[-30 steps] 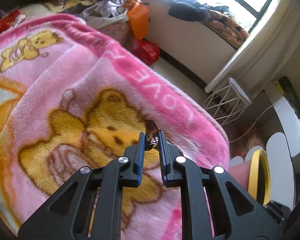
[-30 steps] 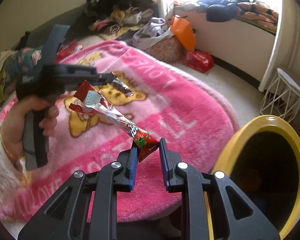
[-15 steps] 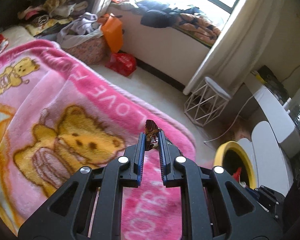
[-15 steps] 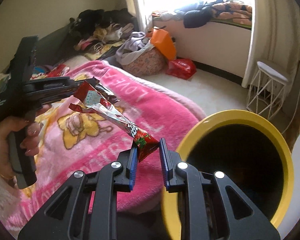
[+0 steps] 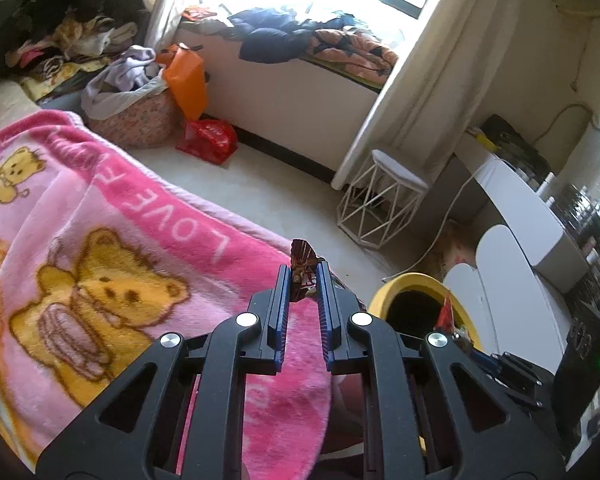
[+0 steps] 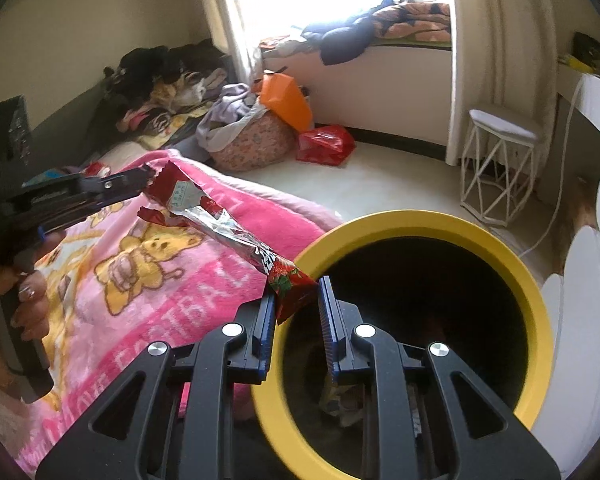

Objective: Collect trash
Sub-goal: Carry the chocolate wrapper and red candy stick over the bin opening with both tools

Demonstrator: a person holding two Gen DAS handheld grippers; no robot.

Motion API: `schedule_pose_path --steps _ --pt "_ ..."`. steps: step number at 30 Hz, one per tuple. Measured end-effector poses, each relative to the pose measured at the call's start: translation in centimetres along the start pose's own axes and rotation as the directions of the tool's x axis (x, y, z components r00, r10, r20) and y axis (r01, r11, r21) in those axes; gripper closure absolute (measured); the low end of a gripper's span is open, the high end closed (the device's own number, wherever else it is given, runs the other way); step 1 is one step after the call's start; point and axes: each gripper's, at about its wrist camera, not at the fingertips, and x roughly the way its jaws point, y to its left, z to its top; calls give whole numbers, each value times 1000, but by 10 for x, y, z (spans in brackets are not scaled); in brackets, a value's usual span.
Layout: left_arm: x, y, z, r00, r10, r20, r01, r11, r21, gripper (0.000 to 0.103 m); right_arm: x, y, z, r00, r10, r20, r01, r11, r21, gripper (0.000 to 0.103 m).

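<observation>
Right gripper clamps red wrapper end above yellow bin rim; left gripper pinches brown wrapper, near bin.

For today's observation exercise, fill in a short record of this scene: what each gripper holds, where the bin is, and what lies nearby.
left gripper: shut on a small dark wrapper
right gripper: shut on a long red wrapper
bin: yellow rim, open, beside the bed, below the right gripper
blanket: pink, with bears
stool: white wire, by the curtain
</observation>
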Motion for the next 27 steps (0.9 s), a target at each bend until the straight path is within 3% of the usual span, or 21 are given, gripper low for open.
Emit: schedule_pose_path --steps 27 --pt "-16 -72 -17 994 -113 4 112 989 99 94 -43 -62 -17 991 -121 54 111 981 157 83"
